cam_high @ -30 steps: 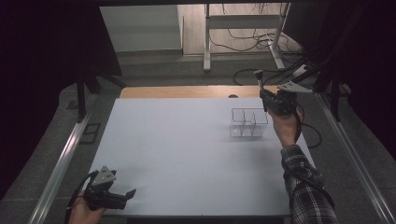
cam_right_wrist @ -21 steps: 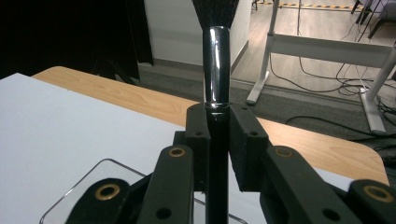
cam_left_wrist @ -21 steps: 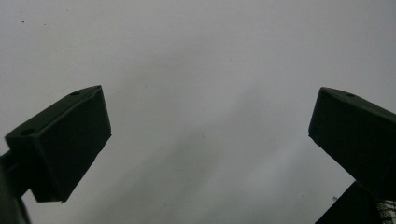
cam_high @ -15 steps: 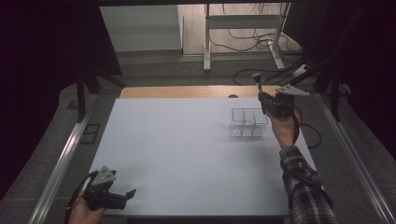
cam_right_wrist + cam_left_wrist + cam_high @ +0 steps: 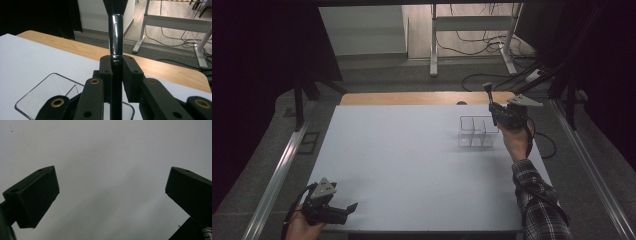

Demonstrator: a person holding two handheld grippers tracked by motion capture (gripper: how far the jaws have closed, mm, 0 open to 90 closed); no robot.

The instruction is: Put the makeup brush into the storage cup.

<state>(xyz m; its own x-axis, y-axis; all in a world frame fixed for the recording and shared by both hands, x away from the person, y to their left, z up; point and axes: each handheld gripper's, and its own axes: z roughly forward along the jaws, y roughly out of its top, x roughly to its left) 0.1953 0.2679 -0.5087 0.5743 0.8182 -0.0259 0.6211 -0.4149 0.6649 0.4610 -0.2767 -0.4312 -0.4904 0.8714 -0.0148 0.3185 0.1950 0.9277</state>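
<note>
Pinching makeup brush upright in right gripper, above clear organizer | bristles cropped at top edge | left gripper spread wide, empty, near table front corner

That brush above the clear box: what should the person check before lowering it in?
1. Grip: right gripper shut on the makeup brush, handle between the pads: ok.
2. Brush upright, bristles up: ok.
3. Clear organizer standing upright on the white table: ok.
4. Compartments free of other items: ok.
5. Handle tip lined up over a compartment: cannot tell; the tip is hidden behind the gripper.
6. Left gripper open, resting at the near table edge, out of the way: ok.
</note>
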